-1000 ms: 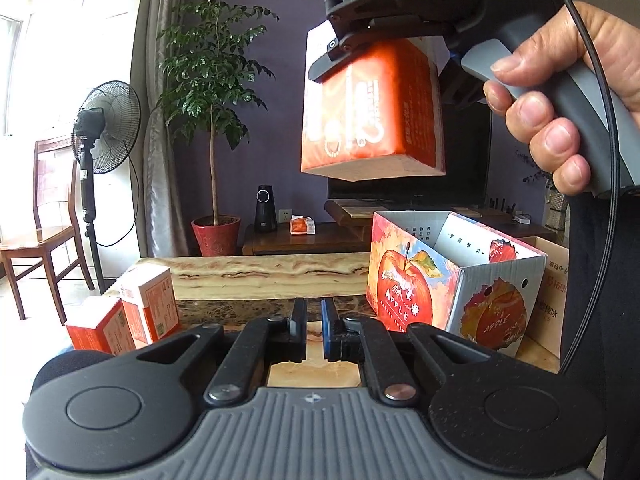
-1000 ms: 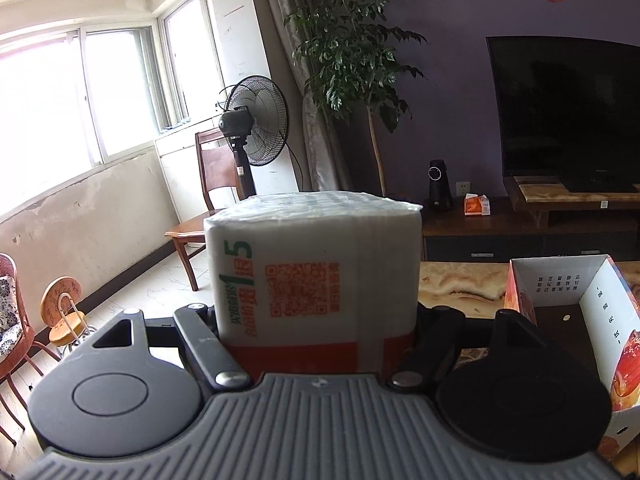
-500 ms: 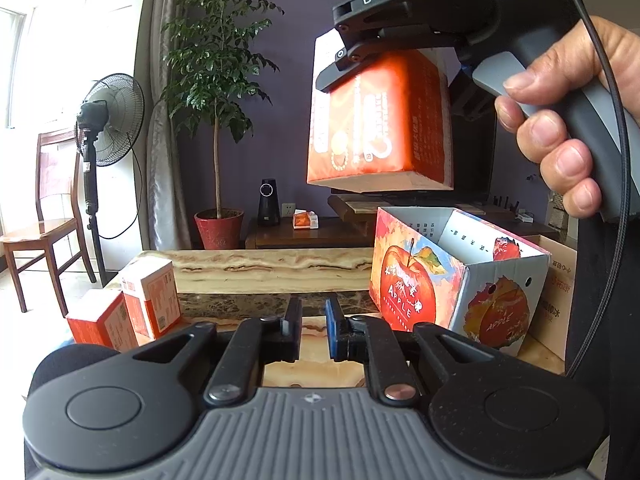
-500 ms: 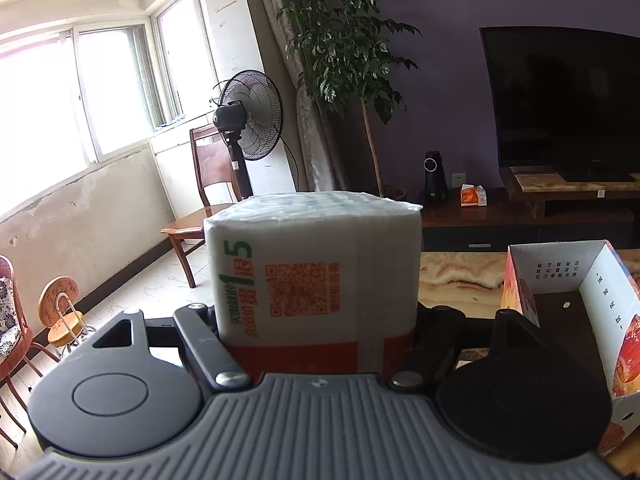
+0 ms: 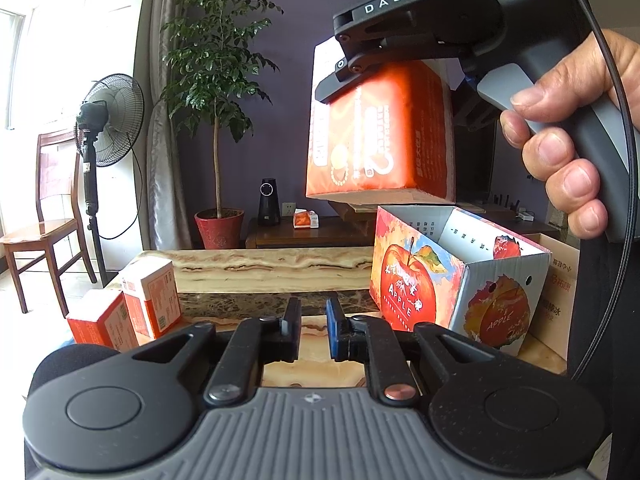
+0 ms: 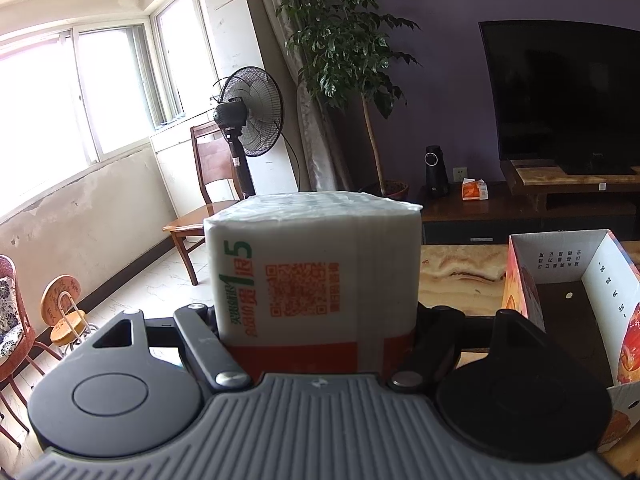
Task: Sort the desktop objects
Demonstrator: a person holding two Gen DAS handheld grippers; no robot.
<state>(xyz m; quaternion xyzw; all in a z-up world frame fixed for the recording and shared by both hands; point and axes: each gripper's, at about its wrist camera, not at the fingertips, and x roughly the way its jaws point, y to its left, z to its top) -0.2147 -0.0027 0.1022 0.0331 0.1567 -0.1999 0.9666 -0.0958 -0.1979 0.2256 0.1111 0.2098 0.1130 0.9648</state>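
Below the right gripper [image 5: 384, 80] and off to the right of the left gripper [image 5: 313, 332], the apple-printed carton [image 5: 460, 288] stands open-topped on the marble-patterned table [image 5: 256, 268]. The right gripper hangs in the air above that carton, its jaws spread wide and clamped on the orange-and-white tissue pack [image 5: 380, 136]. Two small orange boxes [image 5: 128, 312] sit to the left of the left gripper, whose jaws stand slightly parted with nothing between them.

Home living room: television [image 6: 568, 92], houseplant [image 5: 218, 60]
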